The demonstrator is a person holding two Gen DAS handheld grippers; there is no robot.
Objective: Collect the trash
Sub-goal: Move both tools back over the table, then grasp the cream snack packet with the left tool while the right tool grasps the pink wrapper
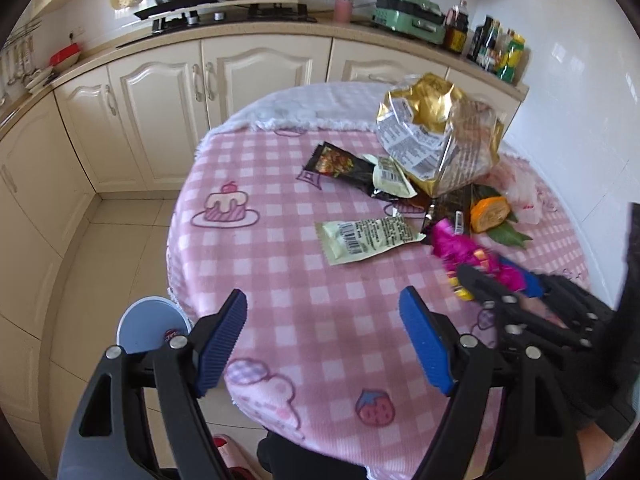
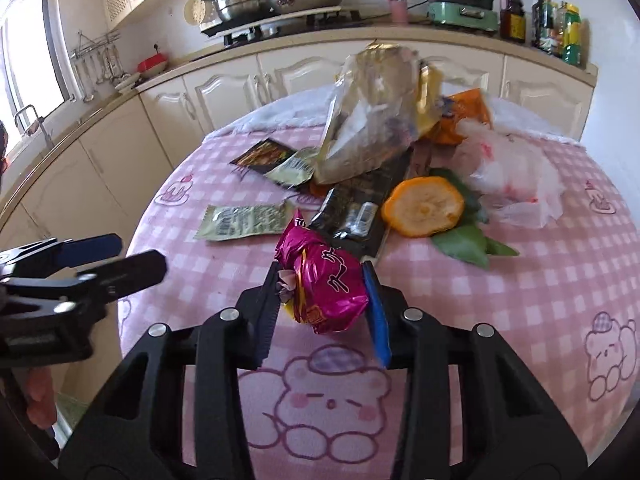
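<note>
My right gripper is closed on a crumpled magenta wrapper, both pads pressed against its sides. My left gripper stands wide, with nothing between its fingers, only the pink checked tablecloth below. Ahead of my right fingers lie one orange half on green leaves, one white plastic bag, one large gold bag and two pale green packets. Only the left view shows a blue bin on the floor, left of my left fingers.
</note>
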